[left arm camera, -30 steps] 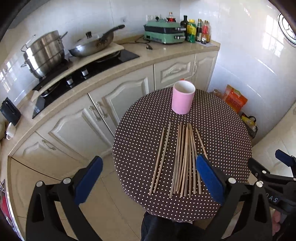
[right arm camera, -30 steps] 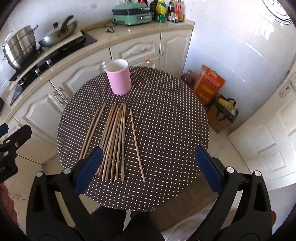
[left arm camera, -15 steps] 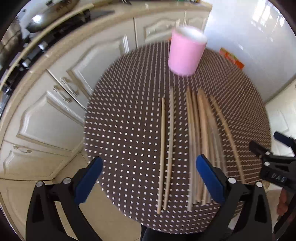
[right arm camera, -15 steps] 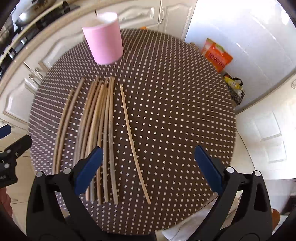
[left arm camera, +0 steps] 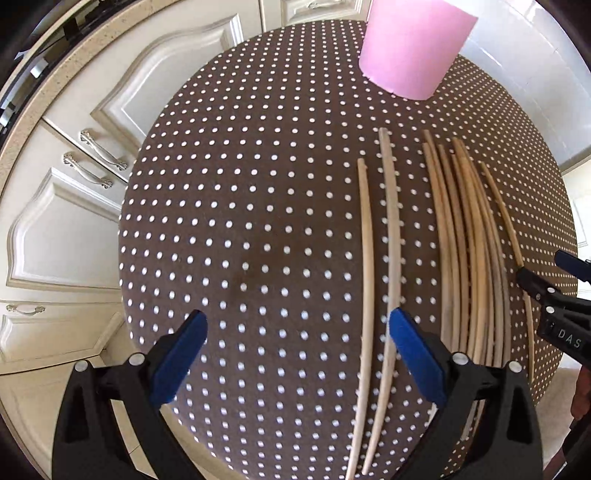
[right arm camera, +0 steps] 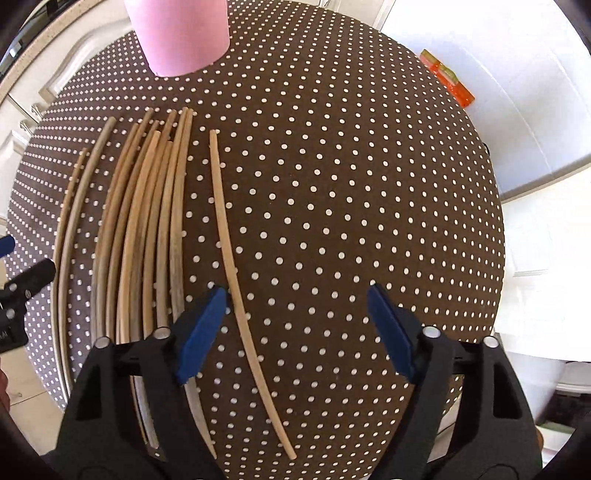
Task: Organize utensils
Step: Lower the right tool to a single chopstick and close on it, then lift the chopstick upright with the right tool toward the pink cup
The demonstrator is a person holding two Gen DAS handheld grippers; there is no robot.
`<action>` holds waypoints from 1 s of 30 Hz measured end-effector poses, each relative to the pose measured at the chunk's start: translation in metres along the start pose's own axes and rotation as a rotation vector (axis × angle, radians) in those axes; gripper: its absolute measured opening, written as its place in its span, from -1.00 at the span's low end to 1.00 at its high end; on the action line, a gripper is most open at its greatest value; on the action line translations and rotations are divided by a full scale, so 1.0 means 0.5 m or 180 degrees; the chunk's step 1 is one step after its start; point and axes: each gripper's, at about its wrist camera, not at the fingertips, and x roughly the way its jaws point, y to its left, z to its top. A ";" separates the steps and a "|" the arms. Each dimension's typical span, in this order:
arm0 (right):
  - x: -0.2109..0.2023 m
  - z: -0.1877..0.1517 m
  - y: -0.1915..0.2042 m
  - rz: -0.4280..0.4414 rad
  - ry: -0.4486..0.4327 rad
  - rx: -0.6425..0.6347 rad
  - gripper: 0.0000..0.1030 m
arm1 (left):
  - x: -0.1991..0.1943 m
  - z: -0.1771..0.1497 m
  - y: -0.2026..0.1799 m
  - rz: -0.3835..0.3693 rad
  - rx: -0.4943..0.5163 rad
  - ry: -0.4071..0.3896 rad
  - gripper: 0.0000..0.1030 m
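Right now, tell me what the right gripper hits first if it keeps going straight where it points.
Probably the lone chopstick lying between the closing jaws of the right gripper, just inside the left finger; otherwise the dotted table beneath. Depth is hard to judge.

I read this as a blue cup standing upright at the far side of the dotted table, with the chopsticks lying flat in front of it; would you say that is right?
Not quite: the cup is pink, not blue, as the right wrist view shows. The rest holds: it stands upright at the far side of the dotted table, and the chopsticks lie flat in front of it.
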 end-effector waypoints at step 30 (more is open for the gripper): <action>-0.010 0.108 -0.187 0.0810 -0.0045 0.0434 -0.89 | -0.007 0.127 -0.031 -0.0093 -0.0164 0.0079 -0.89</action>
